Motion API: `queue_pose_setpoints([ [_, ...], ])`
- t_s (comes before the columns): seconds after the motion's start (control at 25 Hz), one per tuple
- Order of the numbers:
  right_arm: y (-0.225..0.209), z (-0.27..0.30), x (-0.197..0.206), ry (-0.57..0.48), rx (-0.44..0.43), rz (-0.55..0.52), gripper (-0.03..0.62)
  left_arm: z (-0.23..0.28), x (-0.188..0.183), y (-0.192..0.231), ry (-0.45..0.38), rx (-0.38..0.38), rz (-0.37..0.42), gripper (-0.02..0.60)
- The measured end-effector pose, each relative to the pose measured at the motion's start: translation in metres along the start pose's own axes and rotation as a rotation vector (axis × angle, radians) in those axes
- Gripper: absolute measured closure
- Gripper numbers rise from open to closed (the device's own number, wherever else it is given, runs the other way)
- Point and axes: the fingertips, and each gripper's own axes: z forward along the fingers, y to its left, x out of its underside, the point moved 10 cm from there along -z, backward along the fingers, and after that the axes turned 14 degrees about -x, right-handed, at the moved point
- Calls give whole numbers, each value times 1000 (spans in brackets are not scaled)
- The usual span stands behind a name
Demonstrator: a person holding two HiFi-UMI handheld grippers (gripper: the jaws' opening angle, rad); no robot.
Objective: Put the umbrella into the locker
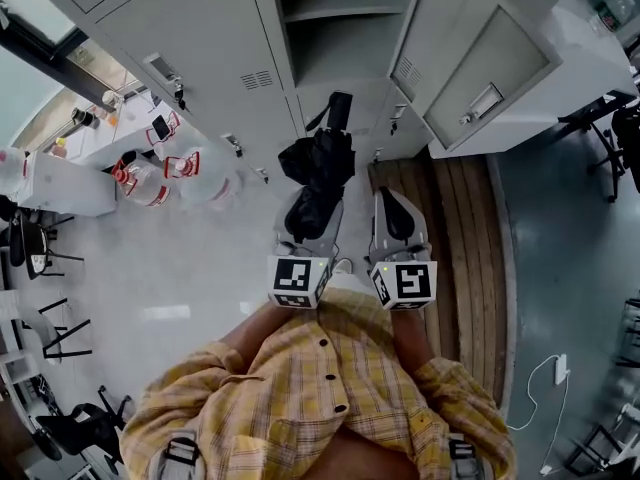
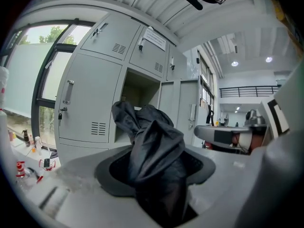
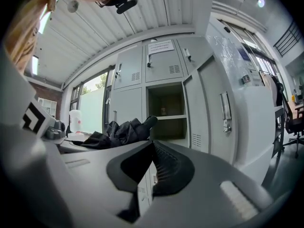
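A folded black umbrella (image 1: 318, 163) sticks out forward from my left gripper (image 1: 308, 213), whose jaws are shut on its crumpled fabric (image 2: 154, 151). Its handle end points toward the open locker (image 1: 335, 38). In the left gripper view the open compartment (image 2: 137, 91) shows just behind the umbrella. My right gripper (image 1: 397, 206) is level beside the left one, its pads meeting with nothing between them (image 3: 152, 148). In the right gripper view the umbrella (image 3: 121, 129) lies to the left, with the open locker (image 3: 166, 103) and its shelf straight ahead.
The locker's grey door (image 1: 480, 68) swings out to the right. Closed lockers (image 1: 190, 38) stand to the left. Clear water jugs (image 1: 150, 180) sit on the floor at left. A wooden platform (image 1: 460, 238) lies at right, with a white cable (image 1: 558, 370) beyond it.
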Motion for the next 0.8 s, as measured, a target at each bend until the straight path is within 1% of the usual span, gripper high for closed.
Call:
queue_pose_setpoints([
  [0.16, -23, 9, 1, 7, -14, 12, 595, 17, -3, -8, 13, -26, -11, 328],
  [0.36, -32, 19, 6, 17, -29, 36, 595, 29, -3, -9, 37, -46, -26, 328],
  [0.56, -40, 35, 12, 29, -36, 44, 595, 48, 0, -5, 47, -48, -30, 328],
  [0.8, -59, 64, 8, 27, -33, 35, 595, 85, -5, 3, 41, -48, -51, 328],
])
